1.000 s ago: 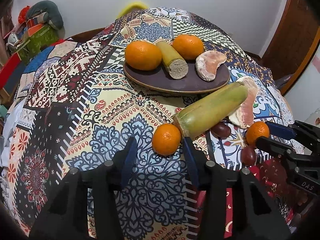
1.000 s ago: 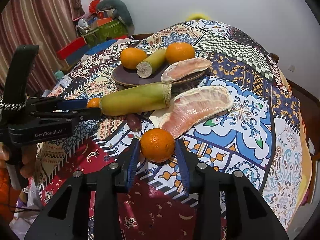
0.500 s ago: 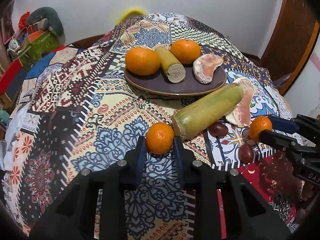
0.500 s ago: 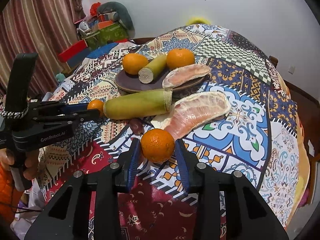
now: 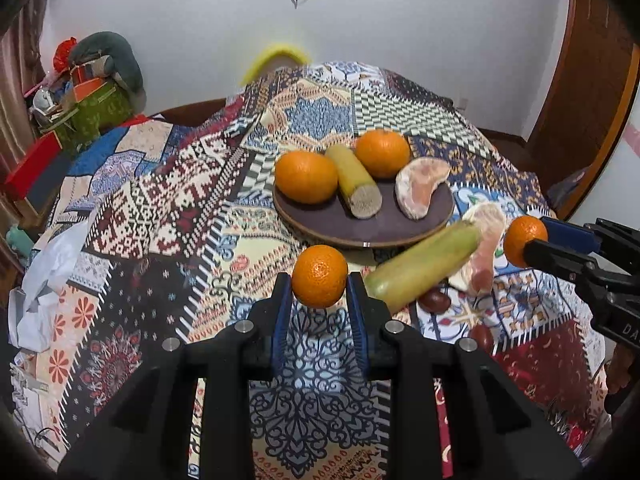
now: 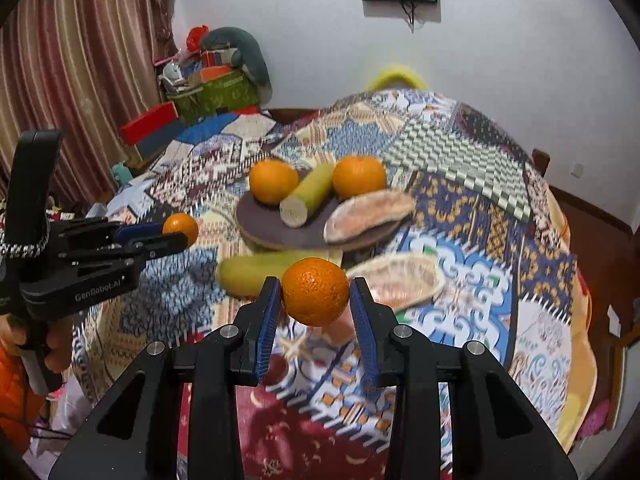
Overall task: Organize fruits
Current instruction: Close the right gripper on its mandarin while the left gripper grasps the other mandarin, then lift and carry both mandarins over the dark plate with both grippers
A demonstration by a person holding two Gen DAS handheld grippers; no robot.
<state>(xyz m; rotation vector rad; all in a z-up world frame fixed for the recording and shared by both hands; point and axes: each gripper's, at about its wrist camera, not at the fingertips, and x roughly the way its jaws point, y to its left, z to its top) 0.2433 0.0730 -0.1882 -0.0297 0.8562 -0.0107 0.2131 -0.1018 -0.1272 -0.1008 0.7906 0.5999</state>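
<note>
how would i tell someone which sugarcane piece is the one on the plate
Find the dark round plate on the patterned tablecloth. On it, between two oranges, lies the short sugarcane piece, its pale cut end facing the camera. The other, longer sugarcane piece lies off the plate on the cloth, beside a peeled pomelo segment.

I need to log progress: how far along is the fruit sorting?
Partly done. The plate already holds two oranges, a cane piece and a pomelo wedge. In hand: the left gripper grips a tangerine, and the right gripper grips another tangerine, both lifted. Left on the cloth: a long cane piece, a second pomelo wedge and two dark fruits.
</note>
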